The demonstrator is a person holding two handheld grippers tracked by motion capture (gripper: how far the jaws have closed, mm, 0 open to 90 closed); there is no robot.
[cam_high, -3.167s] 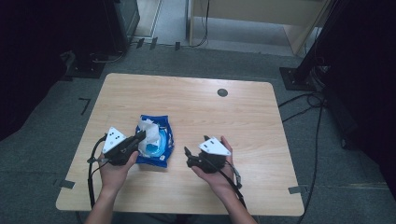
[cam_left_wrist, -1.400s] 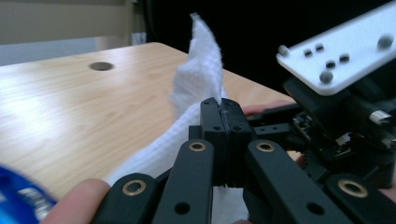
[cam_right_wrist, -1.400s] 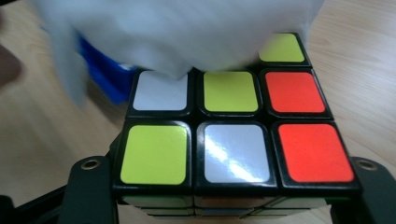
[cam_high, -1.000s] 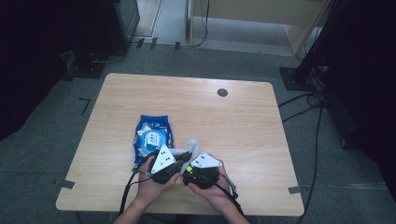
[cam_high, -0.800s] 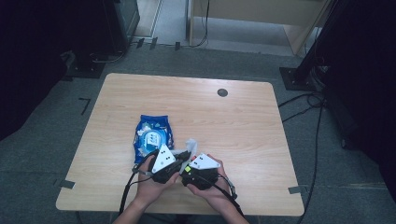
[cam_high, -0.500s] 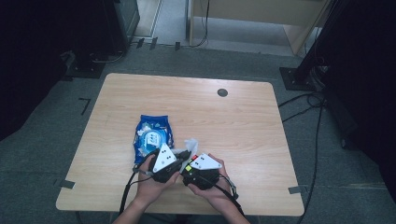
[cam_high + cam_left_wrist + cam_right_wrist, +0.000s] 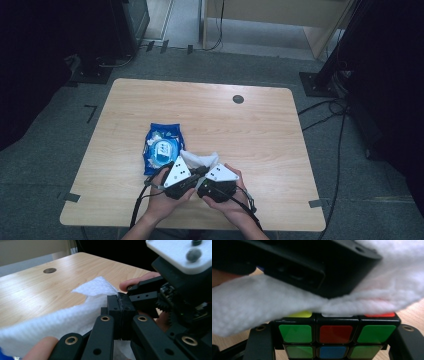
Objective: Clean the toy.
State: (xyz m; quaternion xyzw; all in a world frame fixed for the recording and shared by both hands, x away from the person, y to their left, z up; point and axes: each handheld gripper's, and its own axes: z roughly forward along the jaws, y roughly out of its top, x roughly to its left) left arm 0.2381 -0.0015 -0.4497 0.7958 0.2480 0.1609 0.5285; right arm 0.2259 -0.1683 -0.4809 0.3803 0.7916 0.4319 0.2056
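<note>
Both grippers meet at the near edge of the table (image 7: 260, 125), side by side and almost touching. Left gripper (image 7: 119, 312) has its jaws pressed fully together on a white wipe (image 7: 62, 315): a thin fold of the sheet is pinched between the two black pads, and the rest of the sheet spreads away to the left of the jaws and forward over the wood. A fingertip of the left hand (image 7: 37, 350) shows low beside the jaws, under the wipe.

Right gripper (image 7: 332, 340) holds a cube (image 7: 335, 333) between its jaws, one jaw at each side of it. The jaws stand partly apart, as wide as the cube, and clamp it. The face turned to this gripper's camera shows green, red and green squares in the top row, with a blue one below the red. The wipe lies just above the cube, on its top edge, and the dark body of the left gripper sits over the wipe there.

In the high view the left gripper (image 7: 192, 175) and the right gripper (image 7: 212, 181) point away from the person, with the wipe (image 7: 200, 159) just ahead of their tips. A blue pack (image 7: 162, 147) lies flat on the table to the left of the left gripper and a little beyond it, close to the wipe.
</note>
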